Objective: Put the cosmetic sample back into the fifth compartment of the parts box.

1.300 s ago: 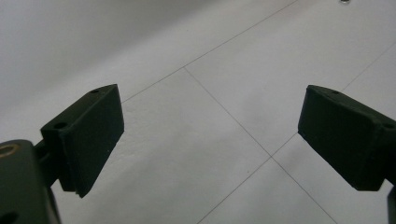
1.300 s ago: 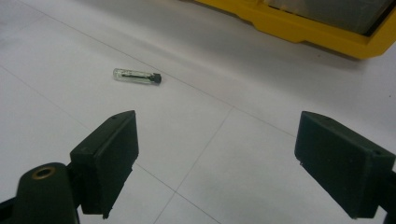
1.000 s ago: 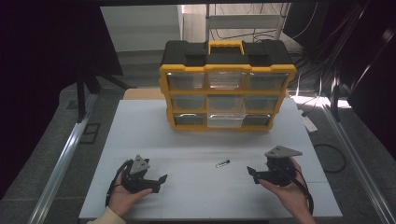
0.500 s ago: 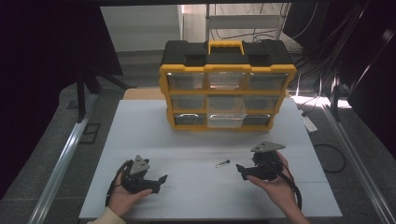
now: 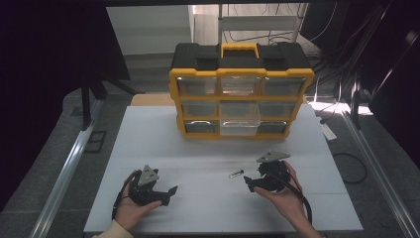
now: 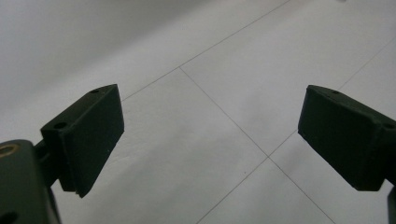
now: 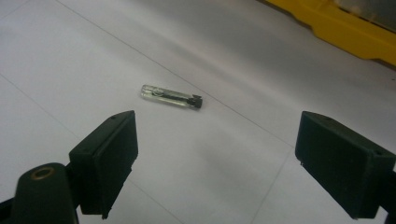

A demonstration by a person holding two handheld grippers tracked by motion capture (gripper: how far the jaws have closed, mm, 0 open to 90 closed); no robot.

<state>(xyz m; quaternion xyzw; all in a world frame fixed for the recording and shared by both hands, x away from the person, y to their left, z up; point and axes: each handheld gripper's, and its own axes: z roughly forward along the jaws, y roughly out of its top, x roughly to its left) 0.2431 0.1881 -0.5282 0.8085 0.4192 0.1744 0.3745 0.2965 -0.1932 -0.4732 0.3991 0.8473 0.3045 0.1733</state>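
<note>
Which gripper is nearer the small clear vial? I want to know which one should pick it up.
Right. The right gripper sits just beside the vial, jaws open and aimed at it. The left gripper is much farther off, across the table, open over bare surface.

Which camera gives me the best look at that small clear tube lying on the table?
The right gripper view: the clear tube lies close ahead of the open right gripper, its dark cap and contents visible. In the high view the tube is a tiny sliver left of that gripper. The left gripper view looks at white table.
</note>
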